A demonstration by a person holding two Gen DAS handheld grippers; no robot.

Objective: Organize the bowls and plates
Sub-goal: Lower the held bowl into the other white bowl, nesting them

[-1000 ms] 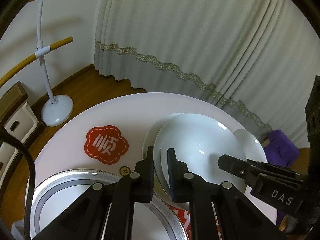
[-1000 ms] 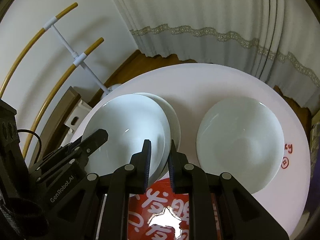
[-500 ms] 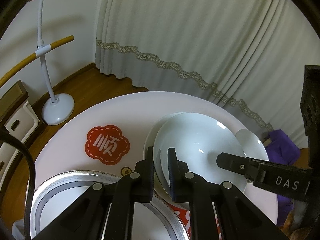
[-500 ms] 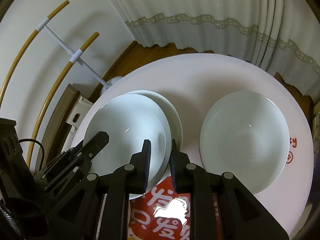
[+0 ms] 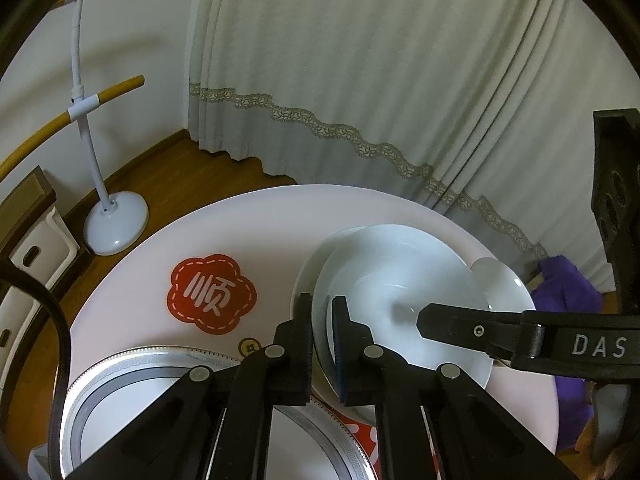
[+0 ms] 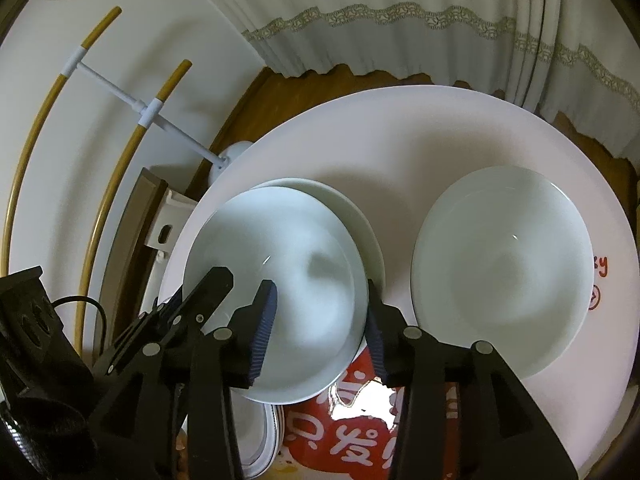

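Left claw (image 5: 323, 322) clamped on near rim of top bowl (image 5: 400, 292), nested off-centre in lower bowl (image 6: 360, 216) on table (image 5: 260, 232). Right claw (image 6: 320, 320) opening, rim between pads, apparently untouched. Nudge level, centre, then release. Third bowl (image 6: 500, 272) apart.

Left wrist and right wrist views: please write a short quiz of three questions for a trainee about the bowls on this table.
1. True or false: the top bowl stands directly on the table.
2. The left gripper is: A) open above the bowl; B) shut on the top bowl's rim; C) shut on a spoon.
3. What colour is the flower-shaped sticker?
Key: 1 false, it rests in a lower bowl; 2 B; 3 red.
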